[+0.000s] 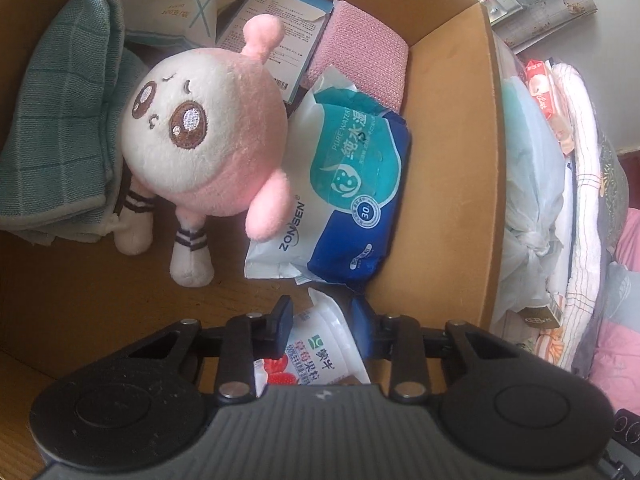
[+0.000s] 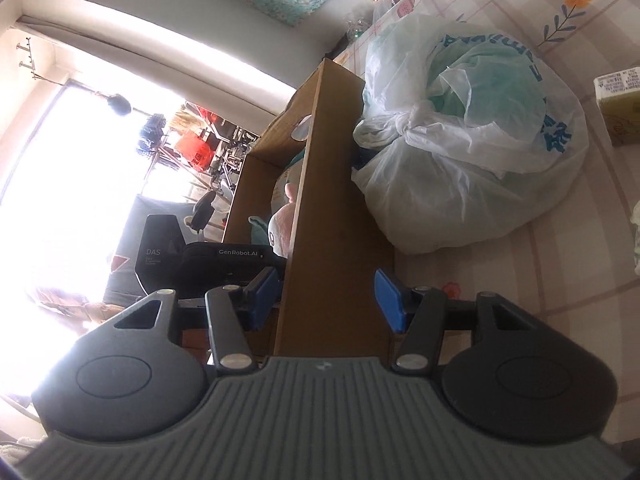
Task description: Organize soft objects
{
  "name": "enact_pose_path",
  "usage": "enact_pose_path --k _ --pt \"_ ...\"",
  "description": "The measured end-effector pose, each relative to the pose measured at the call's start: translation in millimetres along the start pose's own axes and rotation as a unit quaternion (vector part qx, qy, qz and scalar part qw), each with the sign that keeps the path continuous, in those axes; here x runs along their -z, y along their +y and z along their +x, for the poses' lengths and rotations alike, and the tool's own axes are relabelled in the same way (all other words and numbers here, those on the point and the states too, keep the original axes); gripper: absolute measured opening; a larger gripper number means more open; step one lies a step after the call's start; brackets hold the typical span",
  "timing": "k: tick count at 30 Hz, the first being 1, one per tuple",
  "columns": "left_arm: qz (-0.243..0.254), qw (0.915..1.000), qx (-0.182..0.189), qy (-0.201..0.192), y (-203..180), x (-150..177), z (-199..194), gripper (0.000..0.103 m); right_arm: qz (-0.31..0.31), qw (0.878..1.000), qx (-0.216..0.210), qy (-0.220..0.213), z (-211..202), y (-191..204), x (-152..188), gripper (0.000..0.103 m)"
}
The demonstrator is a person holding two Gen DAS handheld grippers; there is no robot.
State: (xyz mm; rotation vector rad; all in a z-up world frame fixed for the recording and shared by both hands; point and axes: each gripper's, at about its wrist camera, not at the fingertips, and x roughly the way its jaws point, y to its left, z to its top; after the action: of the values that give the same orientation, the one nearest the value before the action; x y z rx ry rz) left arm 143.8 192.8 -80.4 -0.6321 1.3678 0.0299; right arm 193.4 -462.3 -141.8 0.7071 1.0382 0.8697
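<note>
My left gripper (image 1: 323,326) is shut on a white strawberry-print pouch (image 1: 326,336) and hangs over the near end of an open cardboard box (image 1: 452,128). Inside the box lie a pink and white plush doll (image 1: 208,136), a folded green towel (image 1: 64,128), a blue and teal wipes pack (image 1: 352,184) and a pink cloth (image 1: 360,56). In the right wrist view my right gripper (image 2: 327,298) stands open astride the box wall (image 2: 332,220), one blue pad on each side, neither pressing on it. The left gripper's black body (image 2: 224,256) shows over the box.
Paper packets (image 1: 188,4) fill the box's far end. A tied white plastic bag (image 2: 472,140) rests against the box's outer wall on a checked sheet (image 2: 540,264). A small olive carton (image 2: 620,108) lies beyond it. Folded bedding (image 1: 580,184) is piled beside the box.
</note>
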Motion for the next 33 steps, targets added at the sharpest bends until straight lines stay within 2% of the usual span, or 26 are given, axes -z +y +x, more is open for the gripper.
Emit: enact_pose_path --k 5,13,22,27,31,33 --pt "0.001 0.9999 -0.009 0.008 -5 -7 9 0.013 0.005 1.0 -0.004 0.002 -4 -8 -2 0.055" --pt "0.042 0.999 -0.009 -0.006 -11 -1 -4 0.004 0.012 1.0 -0.005 0.005 -4 -11 -3 0.055" --pt "0.072 0.9972 0.014 -0.014 20 15 -36 0.006 0.002 1.0 -0.007 0.021 15 2 -2 0.056" --pt "0.083 0.9964 0.006 -0.019 37 22 -52 0.008 -0.003 1.0 -0.005 0.028 26 10 -1 0.056" --pt "0.089 0.996 0.012 -0.007 46 19 -51 0.009 -0.006 0.999 -0.005 0.032 33 14 -2 0.056" --pt "0.09 0.9958 0.014 0.005 48 18 -48 0.014 -0.006 0.999 -0.005 0.033 35 15 -1 0.056"
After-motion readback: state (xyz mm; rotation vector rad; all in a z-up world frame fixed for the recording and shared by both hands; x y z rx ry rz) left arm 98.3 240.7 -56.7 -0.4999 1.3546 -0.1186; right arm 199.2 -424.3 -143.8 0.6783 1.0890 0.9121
